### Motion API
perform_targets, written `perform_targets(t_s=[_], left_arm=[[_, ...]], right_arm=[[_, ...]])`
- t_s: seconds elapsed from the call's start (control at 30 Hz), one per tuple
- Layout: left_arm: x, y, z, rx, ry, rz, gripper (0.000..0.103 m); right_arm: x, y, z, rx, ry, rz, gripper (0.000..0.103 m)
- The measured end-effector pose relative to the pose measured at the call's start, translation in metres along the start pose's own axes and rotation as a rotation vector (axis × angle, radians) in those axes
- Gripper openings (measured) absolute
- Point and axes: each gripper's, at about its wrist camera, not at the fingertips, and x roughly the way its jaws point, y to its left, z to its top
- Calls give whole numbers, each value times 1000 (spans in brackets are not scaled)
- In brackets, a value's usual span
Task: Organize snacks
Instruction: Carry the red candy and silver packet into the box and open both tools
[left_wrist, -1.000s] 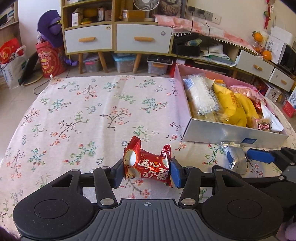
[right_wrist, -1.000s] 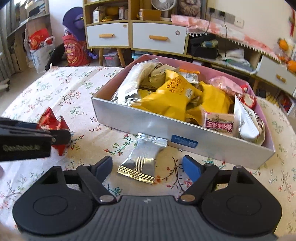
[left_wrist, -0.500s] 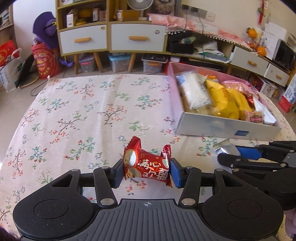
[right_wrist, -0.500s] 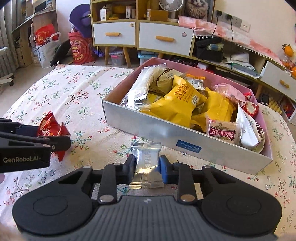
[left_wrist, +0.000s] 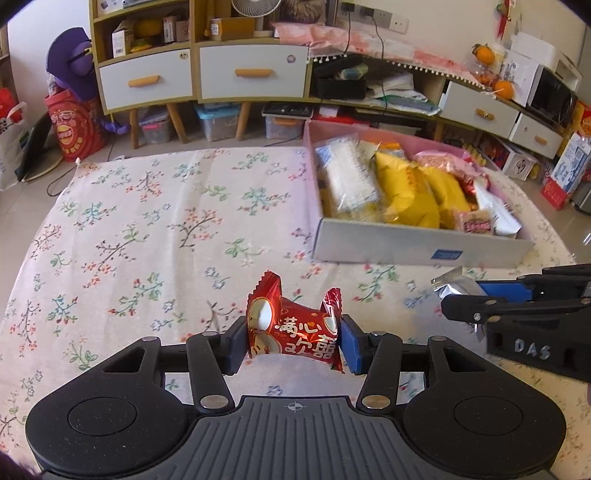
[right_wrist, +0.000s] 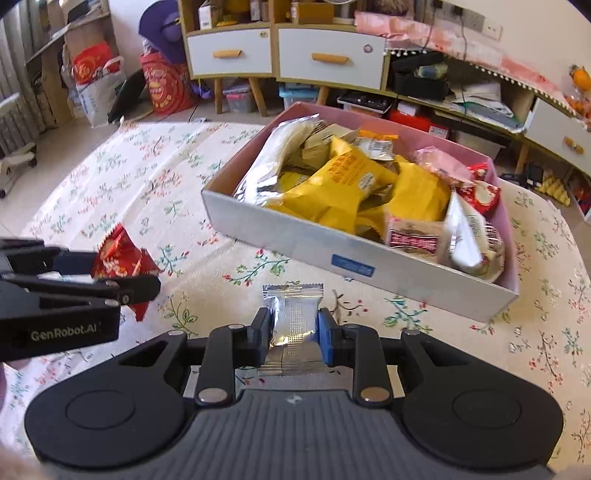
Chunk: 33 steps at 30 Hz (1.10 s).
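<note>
Lower end of my silver packet (right_wrist: 293, 325) runs under my own right gripper (right_wrist: 293, 336) body, so can't see how far it goes. Seen from my left wrist cam, only its top corner shows, rest behind the jaws. Snacks at the bottom of the box (right_wrist: 332, 254) are buried under the yellow bags (right_wrist: 332, 188). Red packet (left_wrist: 293, 332) print too small to read (Chinese chars, partly creased). Worktop (left_wrist: 147, 221) near edge cut off by frame.

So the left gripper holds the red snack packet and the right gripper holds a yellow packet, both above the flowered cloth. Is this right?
Not quite. The right gripper holds a silver packet, not a yellow one, as the right wrist view shows. The left gripper does hold the red snack packet, both above the flowered cloth.
</note>
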Motion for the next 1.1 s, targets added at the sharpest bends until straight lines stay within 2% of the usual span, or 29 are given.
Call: perform_targets(t_s=[0.3, 0.53, 0.8, 1.1], left_arm=[[-12, -19, 19, -34, -68, -44, 49], [-13, -49, 32, 7, -128, -64, 49], [1, -77, 46, 3, -170, -82, 49], [30, -107, 63, 82, -185, -97, 49]], right_arm=[[-27, -40, 7, 179, -79, 19, 24], [-34, -70, 11, 324, -141, 29, 24], [-30, -102, 14, 484, -188, 52, 24], [-20, -122, 19, 585, -240, 75, 25]])
